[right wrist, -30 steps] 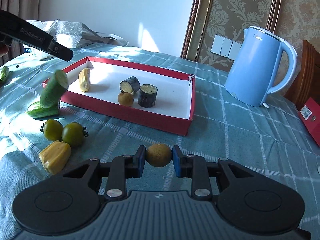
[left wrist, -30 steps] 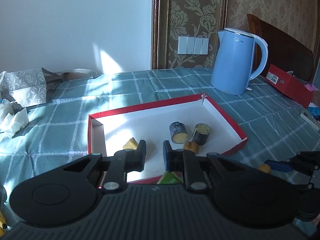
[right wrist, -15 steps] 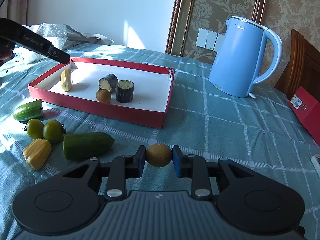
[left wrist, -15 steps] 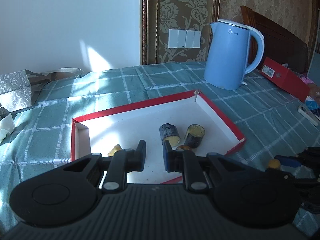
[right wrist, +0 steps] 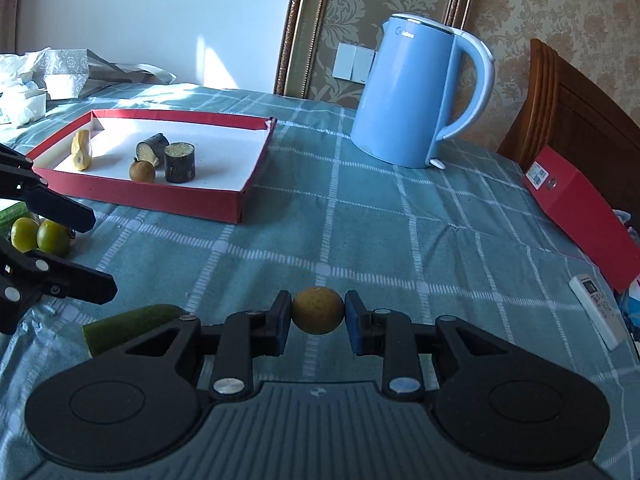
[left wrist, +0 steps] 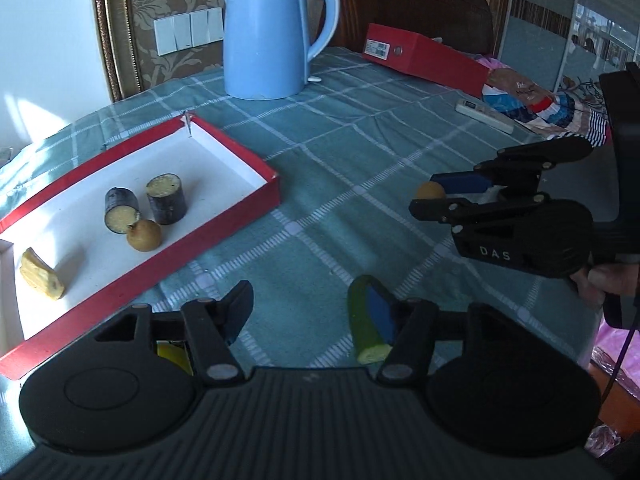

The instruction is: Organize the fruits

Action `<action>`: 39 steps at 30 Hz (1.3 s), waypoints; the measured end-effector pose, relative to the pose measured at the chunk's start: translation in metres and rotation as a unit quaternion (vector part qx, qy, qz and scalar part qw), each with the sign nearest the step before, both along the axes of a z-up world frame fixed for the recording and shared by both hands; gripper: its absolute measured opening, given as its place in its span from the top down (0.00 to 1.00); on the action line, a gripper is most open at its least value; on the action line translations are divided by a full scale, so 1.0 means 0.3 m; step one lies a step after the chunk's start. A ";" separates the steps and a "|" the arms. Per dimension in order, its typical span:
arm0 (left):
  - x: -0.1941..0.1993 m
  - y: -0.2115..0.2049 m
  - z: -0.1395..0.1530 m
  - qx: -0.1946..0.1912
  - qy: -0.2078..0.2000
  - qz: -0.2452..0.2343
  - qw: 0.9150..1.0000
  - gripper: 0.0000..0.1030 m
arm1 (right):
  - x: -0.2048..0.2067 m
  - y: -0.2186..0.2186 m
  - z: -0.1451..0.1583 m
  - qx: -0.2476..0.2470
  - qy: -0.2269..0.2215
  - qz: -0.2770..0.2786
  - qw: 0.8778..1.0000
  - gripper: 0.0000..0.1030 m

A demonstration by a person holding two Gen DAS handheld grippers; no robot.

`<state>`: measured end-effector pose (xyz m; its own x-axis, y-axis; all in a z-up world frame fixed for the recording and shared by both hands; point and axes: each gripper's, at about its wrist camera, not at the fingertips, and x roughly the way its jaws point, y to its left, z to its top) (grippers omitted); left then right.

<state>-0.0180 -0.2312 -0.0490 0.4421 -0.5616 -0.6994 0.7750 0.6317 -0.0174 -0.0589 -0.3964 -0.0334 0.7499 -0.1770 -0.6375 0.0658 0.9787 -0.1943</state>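
Observation:
My right gripper (right wrist: 318,322) is shut on a round brown fruit (right wrist: 318,316) above the checked cloth; it also shows in the left wrist view, right gripper (left wrist: 436,196), fruit (left wrist: 430,191). My left gripper (left wrist: 310,314) has its jaws opening, pads pressing on nothing. A cut cucumber piece (left wrist: 366,324) lies on the cloth against its right finger, seen too as the cucumber piece (right wrist: 132,328). The red tray (left wrist: 160,264) holds two dark cane chunks (left wrist: 166,198), a brown fruit (left wrist: 144,235) and a yellow piece (left wrist: 42,280).
A blue kettle (right wrist: 408,96) stands behind the tray (right wrist: 160,204). Two green tomatoes (right wrist: 40,236) lie at the left by my left gripper (right wrist: 80,250). A red box (right wrist: 580,208) and a remote (right wrist: 600,312) are at the right; a hand (left wrist: 604,280) holds the right gripper.
My left gripper swung right and down, away from the tray, and its jaws opened. The cucumber piece went from upright in the air to lying on the cloth. The right gripper shifted right, fruit still held.

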 end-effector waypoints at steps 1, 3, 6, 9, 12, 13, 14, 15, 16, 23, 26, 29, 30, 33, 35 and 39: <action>-0.012 -0.017 -0.003 0.001 0.000 -0.005 1.000 0.41 | -0.010 -0.011 -0.002 -0.001 0.001 -0.005 1.000 0.73; -0.020 -0.038 -0.010 0.004 0.006 -0.010 1.000 0.39 | -0.029 -0.029 -0.001 -0.001 0.000 -0.014 1.000 0.73; -0.019 -0.062 -0.027 0.008 0.028 -0.016 0.999 0.39 | -0.049 -0.042 0.003 0.001 -0.004 -0.021 1.000 0.73; -0.030 -0.085 -0.044 0.020 0.029 -0.018 0.999 0.40 | -0.057 -0.043 0.003 0.000 -0.006 -0.022 1.000 0.73; -0.021 -0.107 -0.071 0.032 0.047 -0.011 0.998 0.48 | -0.057 -0.043 0.000 0.002 -0.005 -0.021 1.000 0.73; -0.016 -0.111 -0.082 0.032 0.059 -0.009 0.998 0.53 | -0.057 -0.046 0.000 0.003 -0.005 -0.021 1.000 0.73; -0.012 -0.116 -0.092 0.035 0.069 -0.007 0.997 0.62 | -0.056 -0.046 -0.001 0.004 -0.005 -0.021 1.000 0.73; -0.012 -0.120 -0.098 0.038 0.074 -0.006 0.997 0.65 | -0.055 -0.046 -0.002 0.005 -0.005 -0.021 1.000 0.73; -0.015 -0.123 -0.099 0.038 0.068 -0.004 0.997 0.65 | -0.055 -0.046 -0.002 0.005 -0.005 -0.021 1.000 0.73; -0.033 -0.129 -0.103 0.033 0.056 0.003 0.998 0.71 | -0.052 -0.051 -0.006 0.008 -0.005 -0.020 1.000 0.73; -0.043 -0.120 -0.095 0.021 0.048 0.012 0.999 0.71 | -0.053 -0.052 -0.006 0.008 -0.005 -0.019 1.000 0.73; -0.048 -0.108 -0.068 0.008 0.035 0.023 0.999 0.71 | -0.047 -0.048 -0.007 0.009 -0.006 -0.014 1.000 0.73; -0.046 -0.103 -0.056 0.005 0.030 0.028 0.999 0.71 | -0.045 -0.044 -0.006 0.008 -0.006 -0.011 1.000 0.73; -0.020 -0.073 -0.017 -0.004 0.021 0.052 0.998 0.71 | -0.032 -0.036 -0.002 0.010 -0.008 -0.003 1.000 0.73; 0.019 -0.040 0.011 -0.011 0.022 0.078 0.997 0.71 | -0.023 -0.028 0.002 0.011 -0.010 0.002 1.000 0.73; 0.108 0.041 0.073 -0.036 0.019 0.129 0.991 0.71 | -0.010 -0.008 0.014 0.012 -0.016 0.016 1.000 0.73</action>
